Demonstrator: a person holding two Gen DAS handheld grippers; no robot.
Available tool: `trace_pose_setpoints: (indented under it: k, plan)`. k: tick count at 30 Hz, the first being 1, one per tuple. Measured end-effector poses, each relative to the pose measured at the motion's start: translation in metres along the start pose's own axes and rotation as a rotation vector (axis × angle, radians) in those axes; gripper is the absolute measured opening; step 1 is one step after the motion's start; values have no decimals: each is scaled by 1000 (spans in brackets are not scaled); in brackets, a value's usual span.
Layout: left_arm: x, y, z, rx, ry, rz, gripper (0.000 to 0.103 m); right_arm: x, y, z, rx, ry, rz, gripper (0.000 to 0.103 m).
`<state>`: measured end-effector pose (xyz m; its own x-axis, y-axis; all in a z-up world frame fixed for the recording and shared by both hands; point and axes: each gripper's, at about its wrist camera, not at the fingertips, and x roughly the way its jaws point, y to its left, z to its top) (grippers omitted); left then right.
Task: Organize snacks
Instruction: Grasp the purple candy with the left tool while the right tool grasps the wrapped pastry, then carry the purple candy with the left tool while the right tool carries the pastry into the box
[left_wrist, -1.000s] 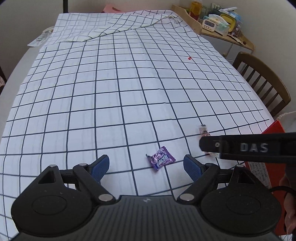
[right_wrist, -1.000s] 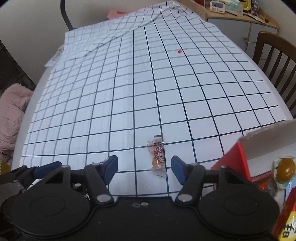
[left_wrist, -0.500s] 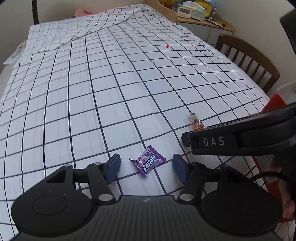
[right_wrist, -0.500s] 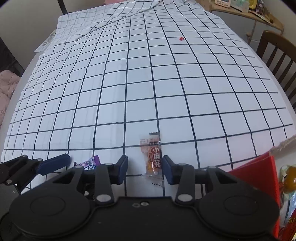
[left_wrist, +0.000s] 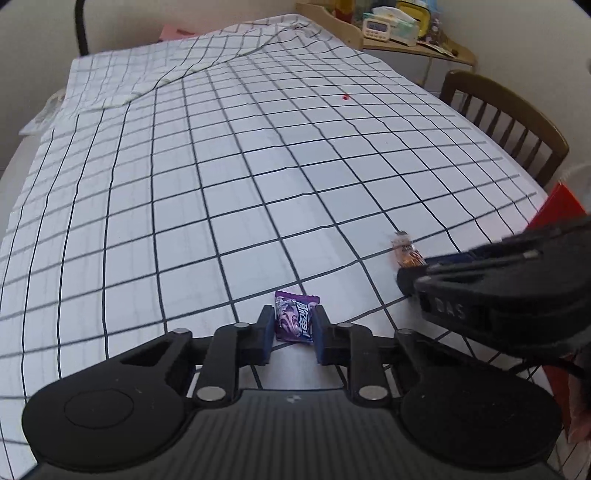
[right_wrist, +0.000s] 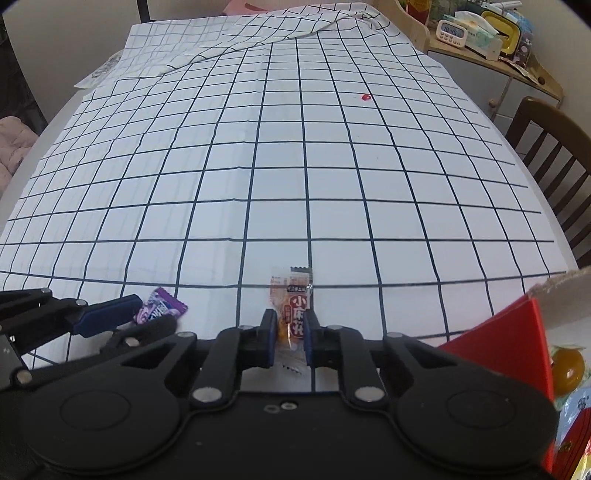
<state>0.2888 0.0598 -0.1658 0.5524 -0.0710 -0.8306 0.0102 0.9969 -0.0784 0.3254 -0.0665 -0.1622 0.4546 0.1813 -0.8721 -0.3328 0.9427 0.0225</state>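
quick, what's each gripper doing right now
left gripper: closed on the purple candy packet.
right gripper: closed on the orange snack packet.

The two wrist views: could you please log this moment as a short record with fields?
surface: checked cloth
left gripper: shut on purple candy
right gripper: shut on orange snack packet
packets: both low at the cloth
box: red box, right of the right gripper
chair: far right
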Motion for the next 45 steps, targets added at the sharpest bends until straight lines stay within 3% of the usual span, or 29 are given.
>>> trace_pose_setpoints:
  k: [9,18,33,45]
  plan:
    - [-21,21,-10,-151,16,-13,19,-34,-1,-17,14,-38,74,12]
    - [-73,16,-17,-195,-27,-22,19,-84,-3,-33,26,-85,147,13]
    - [-153,-43,-20,-139,-86,-24,19,-171,-38,-65,60,-175,212,13]
    - [-191,-124,-18,-70,-130,-95,19,-226,-99,-93,82,-240,219,13]
